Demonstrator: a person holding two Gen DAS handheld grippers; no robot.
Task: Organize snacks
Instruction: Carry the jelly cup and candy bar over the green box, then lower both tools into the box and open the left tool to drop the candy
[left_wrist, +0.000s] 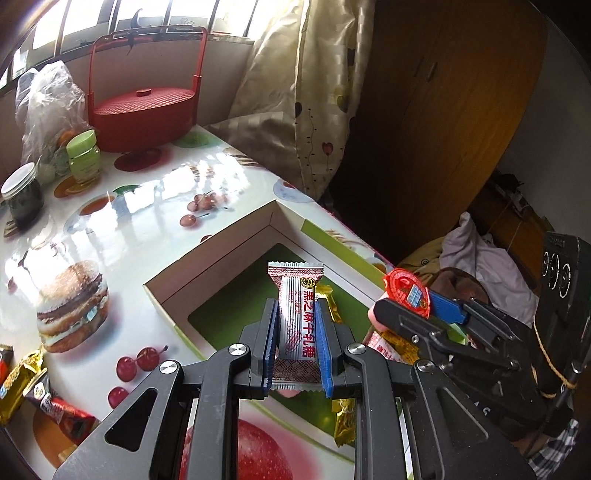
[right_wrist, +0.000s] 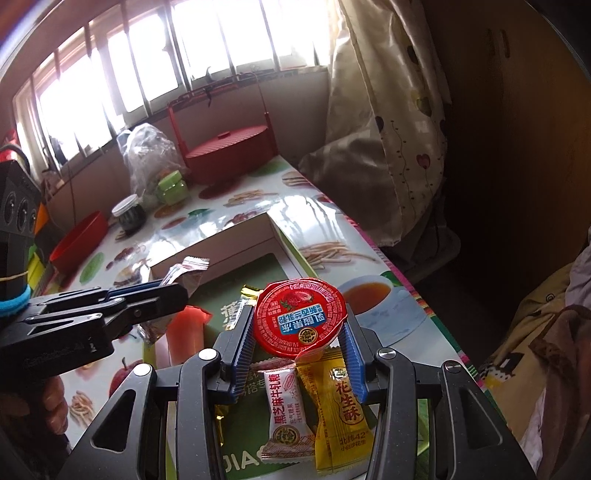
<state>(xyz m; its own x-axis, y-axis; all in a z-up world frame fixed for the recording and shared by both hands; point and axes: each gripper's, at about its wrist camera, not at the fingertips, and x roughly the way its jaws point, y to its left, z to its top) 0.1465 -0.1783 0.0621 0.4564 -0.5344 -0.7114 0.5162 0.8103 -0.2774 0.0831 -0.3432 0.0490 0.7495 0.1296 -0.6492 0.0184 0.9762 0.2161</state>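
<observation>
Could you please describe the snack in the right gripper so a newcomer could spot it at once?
Find the open box on the fruit-print table. Above it, the right gripper clamps a small round jelly cup. Its red foil lid sets it apart from the flat wrapped candies below.

Daylight enters through the barred window (right_wrist: 155, 70), which is blown out to white in the right wrist view. Strong glare streaks the glossy tablecloth (left_wrist: 155, 192). The wardrobe (left_wrist: 443, 110) side stays dim. Both views bend at the edges, with dark corner vignetting; focus is sharp centrally.
</observation>
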